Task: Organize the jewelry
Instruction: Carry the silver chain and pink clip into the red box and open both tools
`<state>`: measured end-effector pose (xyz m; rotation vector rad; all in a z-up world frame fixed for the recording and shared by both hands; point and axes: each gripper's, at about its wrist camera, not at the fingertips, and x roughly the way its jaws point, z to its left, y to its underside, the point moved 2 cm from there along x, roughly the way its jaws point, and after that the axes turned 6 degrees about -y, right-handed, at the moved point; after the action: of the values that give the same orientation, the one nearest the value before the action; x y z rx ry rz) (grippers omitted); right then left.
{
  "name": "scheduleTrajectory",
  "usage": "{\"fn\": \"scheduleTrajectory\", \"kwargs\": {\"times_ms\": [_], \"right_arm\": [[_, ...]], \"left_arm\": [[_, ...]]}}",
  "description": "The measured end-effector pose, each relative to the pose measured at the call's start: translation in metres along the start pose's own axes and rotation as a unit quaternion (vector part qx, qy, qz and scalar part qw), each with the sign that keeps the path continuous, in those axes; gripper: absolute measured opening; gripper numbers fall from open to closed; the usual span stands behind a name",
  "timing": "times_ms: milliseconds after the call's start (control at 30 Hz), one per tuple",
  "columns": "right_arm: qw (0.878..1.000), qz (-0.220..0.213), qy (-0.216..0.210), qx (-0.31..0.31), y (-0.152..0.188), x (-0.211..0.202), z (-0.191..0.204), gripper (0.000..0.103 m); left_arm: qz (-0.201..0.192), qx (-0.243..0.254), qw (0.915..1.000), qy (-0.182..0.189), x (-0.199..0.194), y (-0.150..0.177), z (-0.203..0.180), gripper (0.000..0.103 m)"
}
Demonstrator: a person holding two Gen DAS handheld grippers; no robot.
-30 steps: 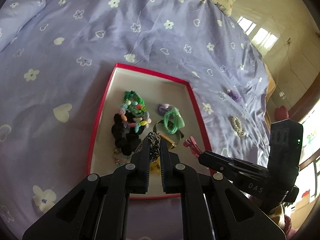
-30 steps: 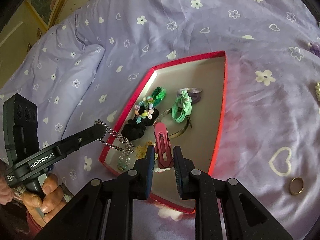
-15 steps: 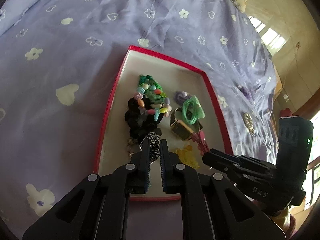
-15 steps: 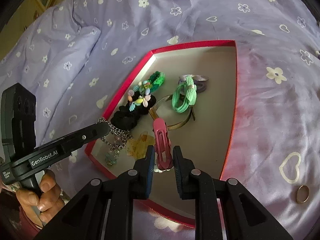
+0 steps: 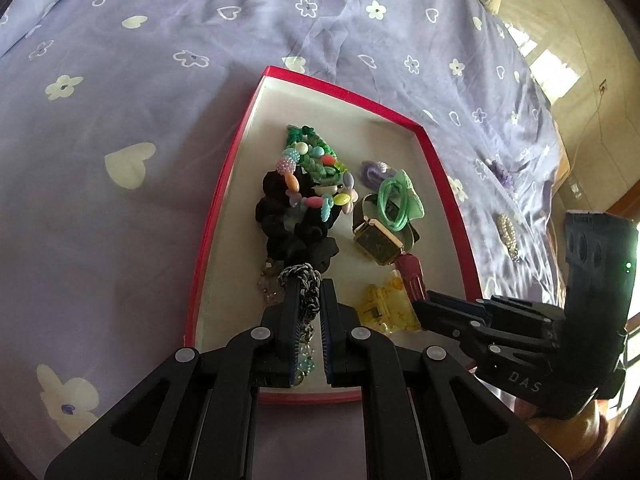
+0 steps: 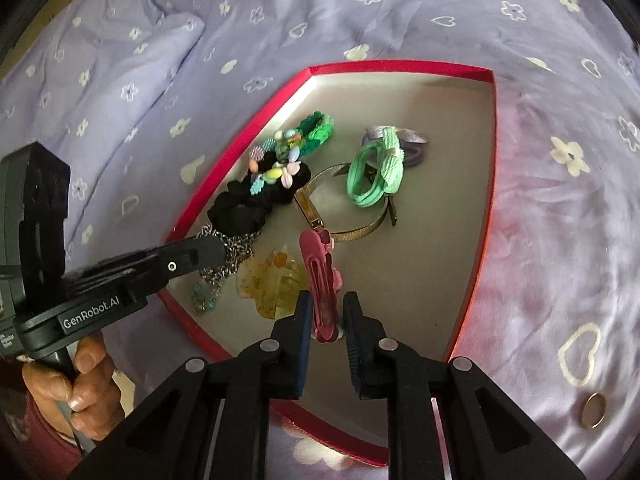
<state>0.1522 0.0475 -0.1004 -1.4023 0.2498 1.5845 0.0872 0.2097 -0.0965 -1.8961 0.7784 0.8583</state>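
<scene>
A red-rimmed box (image 5: 216, 208) (image 6: 400, 68) lies on the lilac bedspread and holds jewelry. My left gripper (image 5: 311, 286) (image 6: 216, 252) is shut on a silver chain necklace (image 5: 300, 272) (image 6: 236, 248). The necklace's pendant hangs low over the box's near left corner. My right gripper (image 6: 326, 304) (image 5: 424, 304) holds a pink hair clip (image 6: 320, 272) (image 5: 412, 276) by one end, its jaws closing tighter on it. The clip points into the box, just above a yellow claw clip (image 6: 276, 284) (image 5: 388, 304).
Inside the box lie a black scrunchie (image 5: 288, 224), a bead bracelet (image 5: 316, 196), a green hair tie (image 5: 396, 200) and a gold watch (image 5: 378, 244). On the bedspread outside are a gold ring (image 6: 593, 410), a pearl clip (image 5: 507, 232) and a purple piece (image 5: 502, 170).
Both grippers have sunk toward the box. The chain has come down into the near left corner, and the pink clip now hangs closer over the yellow claw clip.
</scene>
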Motion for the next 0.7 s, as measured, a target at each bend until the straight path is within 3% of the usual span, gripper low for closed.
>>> {"fn": "scheduleTrajectory", "kwargs": {"times_ms": [267, 700], "right_arm": [[1.0, 0.026, -0.001, -0.015, -0.0046, 0.0044, 0.0023, 0.015], [1.0, 0.011, -0.01, -0.003, -0.0025, 0.0023, -0.0013, 0.017]], "left_arm": [[0.005, 0.002, 1.0, -0.006, 0.0014, -0.0002, -0.0011, 0.008], [0.01, 0.003, 0.9997, -0.023, 0.002, 0.0001, -0.0016, 0.008]]}}
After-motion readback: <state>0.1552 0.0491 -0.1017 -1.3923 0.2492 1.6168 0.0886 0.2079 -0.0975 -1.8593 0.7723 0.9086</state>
